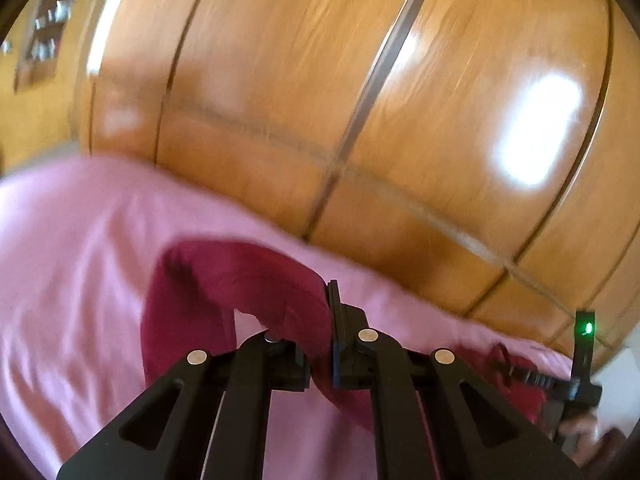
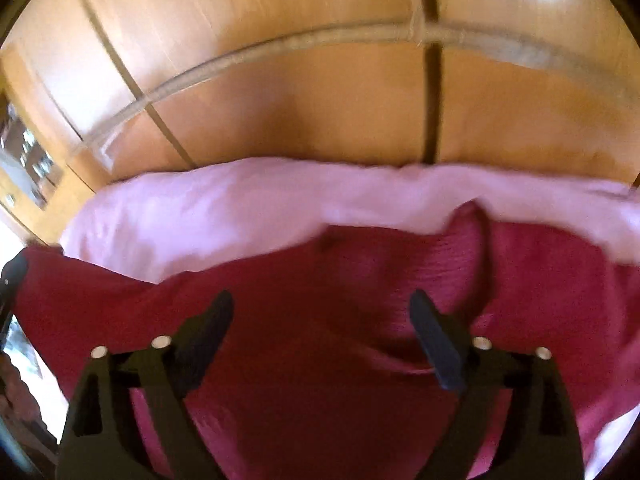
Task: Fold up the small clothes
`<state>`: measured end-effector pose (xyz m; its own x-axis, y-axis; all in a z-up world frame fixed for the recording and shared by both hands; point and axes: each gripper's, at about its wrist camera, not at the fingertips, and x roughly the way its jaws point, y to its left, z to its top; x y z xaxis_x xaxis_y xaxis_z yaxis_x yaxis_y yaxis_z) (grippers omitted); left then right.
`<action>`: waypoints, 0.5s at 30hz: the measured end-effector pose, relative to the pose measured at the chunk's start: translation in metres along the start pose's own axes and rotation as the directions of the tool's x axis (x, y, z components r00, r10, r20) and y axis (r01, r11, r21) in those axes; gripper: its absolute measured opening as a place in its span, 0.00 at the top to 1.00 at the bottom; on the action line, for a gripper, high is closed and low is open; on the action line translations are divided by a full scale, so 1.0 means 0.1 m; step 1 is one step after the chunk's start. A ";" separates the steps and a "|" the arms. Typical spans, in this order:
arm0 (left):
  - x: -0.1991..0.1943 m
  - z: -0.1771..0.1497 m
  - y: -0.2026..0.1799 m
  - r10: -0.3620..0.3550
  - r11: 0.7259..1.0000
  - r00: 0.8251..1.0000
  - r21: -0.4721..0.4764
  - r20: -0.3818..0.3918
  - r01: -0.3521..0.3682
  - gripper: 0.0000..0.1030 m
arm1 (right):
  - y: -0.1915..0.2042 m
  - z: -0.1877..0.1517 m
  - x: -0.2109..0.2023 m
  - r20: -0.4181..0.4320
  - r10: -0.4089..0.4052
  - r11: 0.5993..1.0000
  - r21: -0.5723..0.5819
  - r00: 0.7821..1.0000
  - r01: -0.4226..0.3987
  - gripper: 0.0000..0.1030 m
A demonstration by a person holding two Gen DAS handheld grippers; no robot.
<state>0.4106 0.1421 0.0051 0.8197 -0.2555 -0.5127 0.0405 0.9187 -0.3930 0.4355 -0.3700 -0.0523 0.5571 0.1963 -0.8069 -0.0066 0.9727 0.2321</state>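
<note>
A dark red garment [image 1: 240,276] lies on a pink bed sheet [image 1: 80,240]. My left gripper [image 1: 327,300] is shut on one edge of it and holds that edge lifted, so the cloth drapes down in a loop. In the right wrist view the same red garment [image 2: 304,380] spreads wide under my right gripper [image 2: 322,304]. That gripper hovers just above the cloth with its jaws wide open and nothing pinched between them. The garment's left corner rises toward the frame's left edge.
A glossy wooden wardrobe [image 1: 320,80] stands right behind the bed and also fills the top of the right wrist view as wardrobe doors [image 2: 280,100]. The pink sheet [image 2: 200,216] reaches its base. A hand [image 1: 580,428] on the other device, with a green light [image 1: 587,327], shows low right.
</note>
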 end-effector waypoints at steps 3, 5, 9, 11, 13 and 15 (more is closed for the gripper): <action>-0.05 -0.34 0.20 0.012 1.000 0.996 0.024 -0.085 -0.010 0.94 | -0.07 -0.05 0.07 -0.028 -0.045 0.999 -0.017 0.999 0.044 0.12; -0.06 -0.55 0.40 0.019 1.000 0.987 0.000 -0.160 -0.019 0.87 | -0.10 -0.13 0.12 -0.040 -0.077 0.997 -0.034 0.996 0.076 0.12; -0.38 -0.81 0.88 0.004 0.991 0.981 -0.128 -0.193 -0.029 0.80 | -0.04 -0.32 0.17 -0.032 -0.120 0.991 -0.057 0.992 0.118 0.12; -0.66 -0.87 1.19 -0.011 0.975 0.986 -0.220 -0.166 -0.026 0.79 | 0.03 -0.49 0.11 -0.001 -0.123 0.990 -0.070 0.992 0.122 0.10; -0.91 -0.93 1.54 0.018 0.949 0.991 -0.310 -0.133 -0.059 0.61 | 0.08 -0.72 -0.02 0.039 -0.142 0.985 -0.091 0.989 0.145 0.08; -1.08 -0.94 1.87 0.053 0.907 0.992 -0.411 -0.112 -0.095 0.54 | 0.15 -0.90 -0.07 0.071 -0.160 0.980 -0.112 0.985 0.167 0.07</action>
<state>0.2761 0.3128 -0.0849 0.7513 -0.2388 -0.6153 -0.2757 0.7334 -0.6214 0.3567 -0.3457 -0.0922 0.6088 0.0289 -0.7928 -0.0062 0.9995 0.0317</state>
